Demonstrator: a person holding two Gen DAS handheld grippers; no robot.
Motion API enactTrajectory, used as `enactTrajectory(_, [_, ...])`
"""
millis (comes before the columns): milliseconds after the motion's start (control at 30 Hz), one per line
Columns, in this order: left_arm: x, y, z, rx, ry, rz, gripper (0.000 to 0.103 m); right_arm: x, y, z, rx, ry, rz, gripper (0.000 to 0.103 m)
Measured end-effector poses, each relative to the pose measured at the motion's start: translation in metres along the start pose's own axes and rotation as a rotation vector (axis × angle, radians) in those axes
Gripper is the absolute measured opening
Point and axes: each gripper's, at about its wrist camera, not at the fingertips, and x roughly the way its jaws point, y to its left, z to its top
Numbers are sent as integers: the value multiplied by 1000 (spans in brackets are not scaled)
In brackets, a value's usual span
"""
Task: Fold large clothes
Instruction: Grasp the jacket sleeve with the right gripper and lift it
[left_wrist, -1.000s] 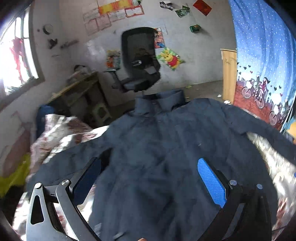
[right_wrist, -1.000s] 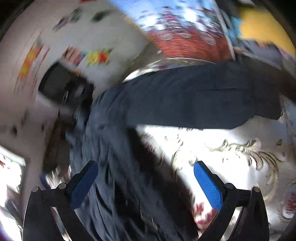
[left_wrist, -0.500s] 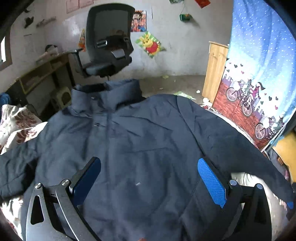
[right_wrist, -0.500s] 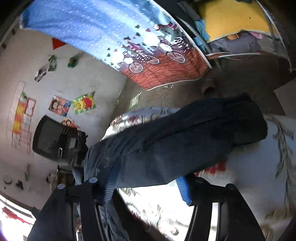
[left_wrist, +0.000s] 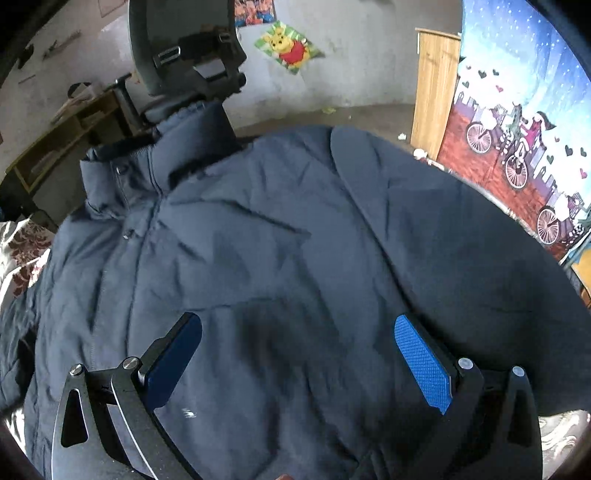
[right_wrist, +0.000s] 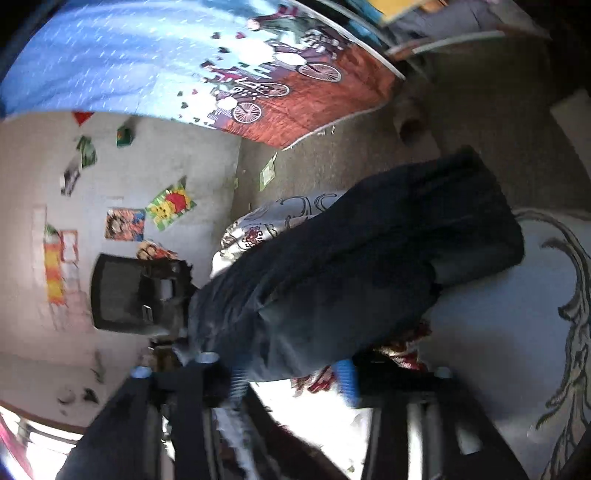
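Broadly, a big dark navy jacket (left_wrist: 280, 258) lay spread front-up over a bed with a pale patterned bedspread (right_wrist: 517, 314), filling nearly all of the left wrist view. Its stand-up collar (left_wrist: 159, 158) pointed toward the far wall, and one sleeve (right_wrist: 369, 258) stretched out across the bedspread toward the floor side, its cuff end lying near the bed's edge. Behind the bed hung a blue curtain (left_wrist: 517, 122) printed with bicycles and hearts, beside a plain wooden cabinet (left_wrist: 432, 85). A black office chair (left_wrist: 184, 48) stood just past the collar, against a grey wall carrying a cartoon bear poster (left_wrist: 290, 48) and other small pictures.

The left gripper (left_wrist: 295, 354) hovered above the jacket's chest with its blue-padded fingers (left_wrist: 421, 362) spread wide, nothing between them, the fabric only lying below. The right gripper (right_wrist: 291, 380) was rolled to one side and blurred; its jaws were closing, drawn to a medium gap, with the lower part of the sleeve bunched between the pads. The fabric filled that gap and reached both pads, so the sleeve appeared pinched there, though the blur left the contact itself soft
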Motion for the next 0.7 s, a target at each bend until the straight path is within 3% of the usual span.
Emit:
enactTrajectory(100, [10, 3, -5, -23, 20, -18, 102, -5, 2, 5, 48, 19, -22, 58])
enactTrajectory(233, [15, 3, -12, -19, 23, -13, 102, -9, 0, 15, 81, -16, -35, 58])
enactTrajectory(267, [15, 1, -13, -9, 26, -3, 102, -10, 0, 17, 76, -42, -51, 55])
enactTrajectory(333, [15, -1, -14, 8, 38, 12, 102, -11, 0, 22, 51, -83, -102, 20])
enactTrajectory(433, [16, -3, -10, -5, 73, 16, 102, -13, 6, 27, -19, -126, -157, 7])
enactTrajectory(567, [5, 4, -6, -33, 86, 7, 102, -25, 66, 18, -280, -242, -193, 5])
enactTrajectory(700, [-25, 25, -2, -47, 38, 16, 102, -39, 153, -12, -609, -376, -127, 5])
